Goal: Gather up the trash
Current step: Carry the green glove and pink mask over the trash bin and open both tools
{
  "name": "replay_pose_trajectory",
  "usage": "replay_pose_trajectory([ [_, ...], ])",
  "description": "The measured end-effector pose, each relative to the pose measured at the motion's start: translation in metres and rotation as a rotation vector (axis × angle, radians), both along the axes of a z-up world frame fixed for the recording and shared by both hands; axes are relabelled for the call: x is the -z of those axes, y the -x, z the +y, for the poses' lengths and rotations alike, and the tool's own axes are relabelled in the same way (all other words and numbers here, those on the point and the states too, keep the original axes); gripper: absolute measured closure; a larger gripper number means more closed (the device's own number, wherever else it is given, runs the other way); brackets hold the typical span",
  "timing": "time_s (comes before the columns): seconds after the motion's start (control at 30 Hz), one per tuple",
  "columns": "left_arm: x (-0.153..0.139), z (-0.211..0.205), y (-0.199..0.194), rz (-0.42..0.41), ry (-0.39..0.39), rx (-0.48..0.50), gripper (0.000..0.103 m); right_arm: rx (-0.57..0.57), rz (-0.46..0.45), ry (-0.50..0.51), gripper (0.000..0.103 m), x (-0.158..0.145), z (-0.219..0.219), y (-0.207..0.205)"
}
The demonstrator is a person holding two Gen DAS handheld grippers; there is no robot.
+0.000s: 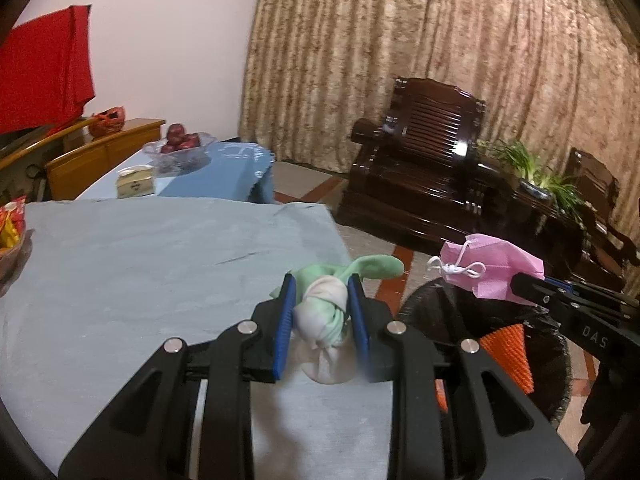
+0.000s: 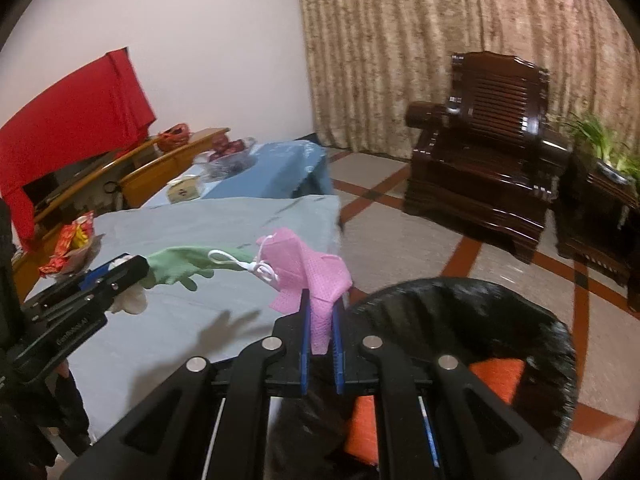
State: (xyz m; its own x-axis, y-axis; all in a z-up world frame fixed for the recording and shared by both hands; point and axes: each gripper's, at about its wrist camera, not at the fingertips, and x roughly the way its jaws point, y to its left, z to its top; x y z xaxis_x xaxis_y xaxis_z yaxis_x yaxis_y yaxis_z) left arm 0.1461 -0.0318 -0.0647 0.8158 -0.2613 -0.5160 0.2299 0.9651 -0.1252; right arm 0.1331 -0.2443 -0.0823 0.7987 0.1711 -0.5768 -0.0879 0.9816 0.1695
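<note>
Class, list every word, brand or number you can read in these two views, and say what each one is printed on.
"DAS": on the right gripper body; the rest is cut off.
Left gripper side label: too blurred to read.
Red snack packets: print too blurred to read.
Cream box: marking unreadable.

A home living room is shown. One wall is covered by a heavy patterned curtain [image 1: 400,60], and a dark carved wooden armchair [image 2: 480,160] is set before it on a tiled floor [image 2: 400,240] crossed by red bands. A potted plant [image 1: 536,172] is placed beside the armchair. Tables are draped in blue cloth [image 1: 140,260], and a glass bowl of apples [image 1: 180,146] is set out on the farther one.
</note>
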Motion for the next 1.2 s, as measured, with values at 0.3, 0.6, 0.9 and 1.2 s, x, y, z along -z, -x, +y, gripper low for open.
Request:
replay_pose_trajectory([
  [0.3, 0.007, -0.045, 0.007, 0.011, -0.023, 0.072, 0.078, 0.112, 0.007, 0.018, 0.094, 0.004, -0.056, 0.021],
  [0.6, 0.019, -0.071, 0.006, 0.032, -0.041, 0.116, 0.077, 0.200, 0.027, 0.024, 0.094, 0.015, -0.094, 0.031],
  [0.9, 0.028, -0.105, 0.000, 0.044, -0.026, 0.184, 0.077, 0.228, 0.044, 0.016, 0.094, 0.023, -0.113, 0.034],
  [1.2, 0.049, -0.146, -0.006, 0.077, -0.031, 0.263, 0.077, 0.269, 0.081, 0.022, 0.094, 0.038, -0.134, 0.040],
])
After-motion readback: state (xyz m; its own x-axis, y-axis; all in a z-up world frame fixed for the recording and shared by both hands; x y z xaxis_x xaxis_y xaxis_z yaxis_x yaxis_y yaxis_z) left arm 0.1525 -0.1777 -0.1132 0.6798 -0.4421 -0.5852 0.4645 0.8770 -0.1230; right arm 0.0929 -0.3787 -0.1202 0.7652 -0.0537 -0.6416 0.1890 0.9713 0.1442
